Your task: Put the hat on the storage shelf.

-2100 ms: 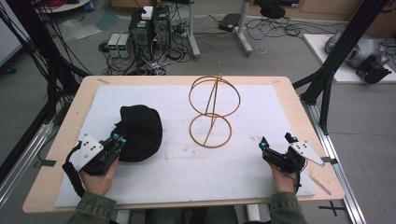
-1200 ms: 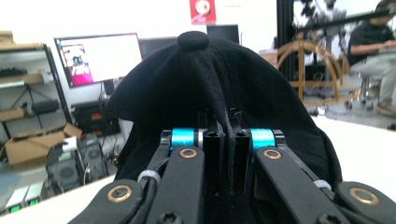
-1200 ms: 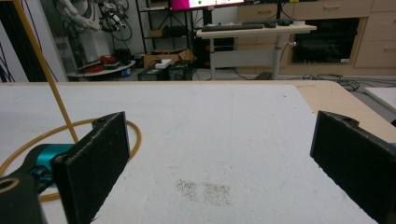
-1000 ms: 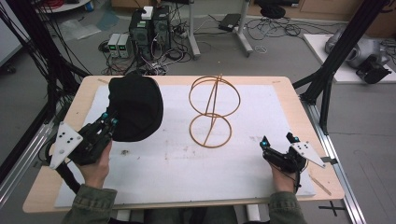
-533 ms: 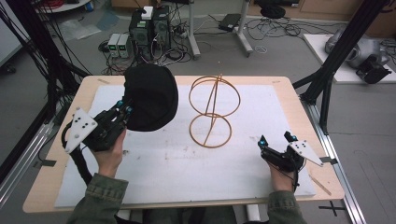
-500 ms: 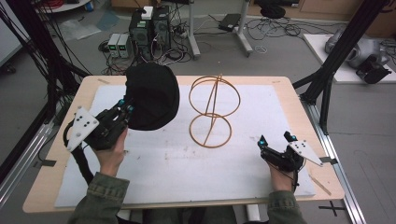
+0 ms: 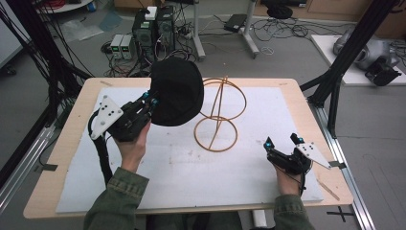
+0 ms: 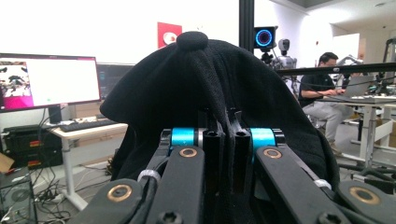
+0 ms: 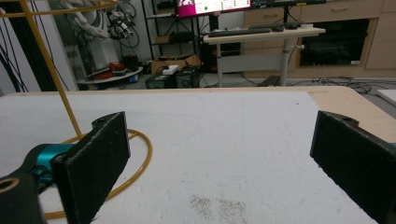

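- At the left of the high view, the left tool [image 7: 152, 101] is held raised above the desk [image 7: 72, 129], and its jaws are clamped together on the edge of a black cap [image 7: 176, 91].
- In the left gripper view, a fold of the cap's fabric is seen pinched between the closed jaws, while the rest of the cap [image 8: 205, 88] rises ahead of them with its top button uppermost.
- The cap is thus carried in the air, clear of the white mat [image 7: 191, 167] that covers the desk, and it is seen just left of the wire stand [image 7: 219, 115], partly overlapping the stand's upper ring.
- The stand is formed of a base ring lying on the mat, a slanted rod and an upper ring; its long axis is close to upright.
- The stand lies to the right of the cap, so the left hand is judged the nearer one; a short move rightward and over the upper ring is probably what is called for.
- The upper ring and the rod could be struck by the cap's hanging side, and the light stand could be tipped.
- At the right, the right tool [image 7: 282, 143] is rested low on the mat with its jaws wide apart and nothing between them.
- In the right gripper view, part of the stand's base ring [image 9: 135, 158] is seen beyond the left jaw, apart from it.
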`<action>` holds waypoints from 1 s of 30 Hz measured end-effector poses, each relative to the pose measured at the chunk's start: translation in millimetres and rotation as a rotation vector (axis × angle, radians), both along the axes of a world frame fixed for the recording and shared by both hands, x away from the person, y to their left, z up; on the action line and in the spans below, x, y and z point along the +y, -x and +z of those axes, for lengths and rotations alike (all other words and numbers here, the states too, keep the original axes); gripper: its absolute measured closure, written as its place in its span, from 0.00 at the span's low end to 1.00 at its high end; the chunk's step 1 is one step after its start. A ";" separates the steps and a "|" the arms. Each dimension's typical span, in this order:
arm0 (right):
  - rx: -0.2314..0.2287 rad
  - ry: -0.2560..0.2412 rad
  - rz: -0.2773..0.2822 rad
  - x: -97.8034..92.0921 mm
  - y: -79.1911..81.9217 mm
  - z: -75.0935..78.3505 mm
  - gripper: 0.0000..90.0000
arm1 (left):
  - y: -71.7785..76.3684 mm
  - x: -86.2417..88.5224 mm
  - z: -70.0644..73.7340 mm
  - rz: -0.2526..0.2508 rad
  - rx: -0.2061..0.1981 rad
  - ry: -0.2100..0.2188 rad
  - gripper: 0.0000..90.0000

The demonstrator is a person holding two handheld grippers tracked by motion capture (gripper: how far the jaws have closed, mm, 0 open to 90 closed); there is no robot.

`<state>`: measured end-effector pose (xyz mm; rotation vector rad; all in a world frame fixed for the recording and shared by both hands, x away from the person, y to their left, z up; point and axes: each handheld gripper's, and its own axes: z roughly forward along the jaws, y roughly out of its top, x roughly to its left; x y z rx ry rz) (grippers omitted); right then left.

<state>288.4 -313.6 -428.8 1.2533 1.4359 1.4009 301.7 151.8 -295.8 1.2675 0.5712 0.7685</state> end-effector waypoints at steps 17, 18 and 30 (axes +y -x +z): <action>0.001 -0.008 0.001 -2.6 -0.7 -0.5 0.04 | -23.9 -44.6 14.8 -0.074 -0.014 0.050 0.97; 0.003 -0.012 0.001 -2.4 -0.7 -0.3 0.04 | -25.6 -47.1 15.5 -0.078 -0.013 0.052 0.97; 0.009 0.009 0.014 -2.2 -2.5 -2.7 0.04 | -47.2 -82.4 22.4 -0.144 0.042 0.036 0.97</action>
